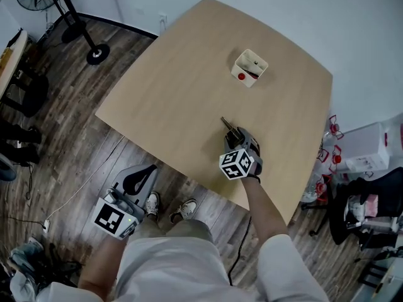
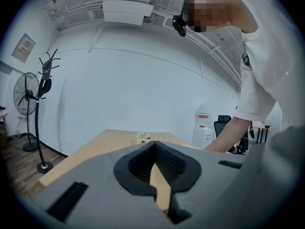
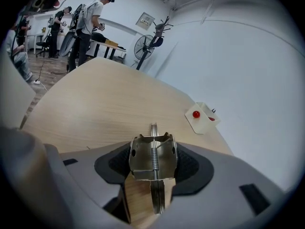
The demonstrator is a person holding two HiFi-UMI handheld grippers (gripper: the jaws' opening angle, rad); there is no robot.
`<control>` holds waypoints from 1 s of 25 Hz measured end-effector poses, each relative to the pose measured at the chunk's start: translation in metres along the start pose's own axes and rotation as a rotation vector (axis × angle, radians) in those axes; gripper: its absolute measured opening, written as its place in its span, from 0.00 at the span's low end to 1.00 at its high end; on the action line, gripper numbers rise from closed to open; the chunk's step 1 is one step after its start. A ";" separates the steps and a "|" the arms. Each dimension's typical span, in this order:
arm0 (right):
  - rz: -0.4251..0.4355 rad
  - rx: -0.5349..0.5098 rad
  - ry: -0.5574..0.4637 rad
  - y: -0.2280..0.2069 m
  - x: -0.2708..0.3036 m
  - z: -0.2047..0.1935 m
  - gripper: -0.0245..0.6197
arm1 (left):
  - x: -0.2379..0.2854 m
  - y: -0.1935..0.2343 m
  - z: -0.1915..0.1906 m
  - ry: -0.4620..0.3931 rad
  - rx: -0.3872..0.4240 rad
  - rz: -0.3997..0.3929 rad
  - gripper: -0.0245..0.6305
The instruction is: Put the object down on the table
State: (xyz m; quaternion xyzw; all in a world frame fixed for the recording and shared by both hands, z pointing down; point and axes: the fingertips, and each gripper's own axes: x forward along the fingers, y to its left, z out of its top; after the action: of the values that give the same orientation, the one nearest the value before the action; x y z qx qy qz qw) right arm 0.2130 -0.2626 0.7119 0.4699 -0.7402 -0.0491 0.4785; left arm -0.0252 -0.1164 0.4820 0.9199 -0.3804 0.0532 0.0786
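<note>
A small metal clip (image 3: 153,157) with a coil spring down its middle sits between the jaws of my right gripper (image 3: 153,168), which are shut on its two sides. In the head view the clip (image 1: 228,127) sticks out ahead of the right gripper (image 1: 234,136), low over the wooden table (image 1: 182,87) near its front edge; I cannot tell whether it touches the wood. My left gripper (image 1: 142,175) hangs off the table at the lower left, over the floor. It holds nothing, and its jaws (image 2: 155,163) meet at the tips.
A small white box (image 1: 250,68) with a red ball in it stands at the table's far side, also visible as the white box (image 3: 202,117) from the right gripper. A fan stand (image 1: 94,52) is at the back left; chairs and clutter (image 1: 359,200) lie to the right.
</note>
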 end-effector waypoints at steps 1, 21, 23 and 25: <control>-0.003 -0.009 0.008 -0.003 0.002 -0.001 0.39 | 0.002 -0.001 0.001 -0.001 0.001 -0.005 0.04; 0.000 -0.010 0.080 -0.035 0.041 -0.007 0.38 | 0.010 0.007 -0.006 0.020 -0.014 0.009 0.04; 0.027 0.020 0.082 -0.033 0.041 -0.006 0.38 | 0.011 0.007 -0.006 0.019 -0.016 0.005 0.04; 0.057 0.061 0.082 -0.030 0.040 -0.004 0.39 | 0.013 0.007 -0.004 0.015 -0.016 -0.003 0.04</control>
State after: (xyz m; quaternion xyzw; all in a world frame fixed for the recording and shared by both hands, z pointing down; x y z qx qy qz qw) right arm 0.2312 -0.3073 0.7250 0.4645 -0.7342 0.0066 0.4951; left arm -0.0209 -0.1292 0.4884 0.9193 -0.3791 0.0571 0.0891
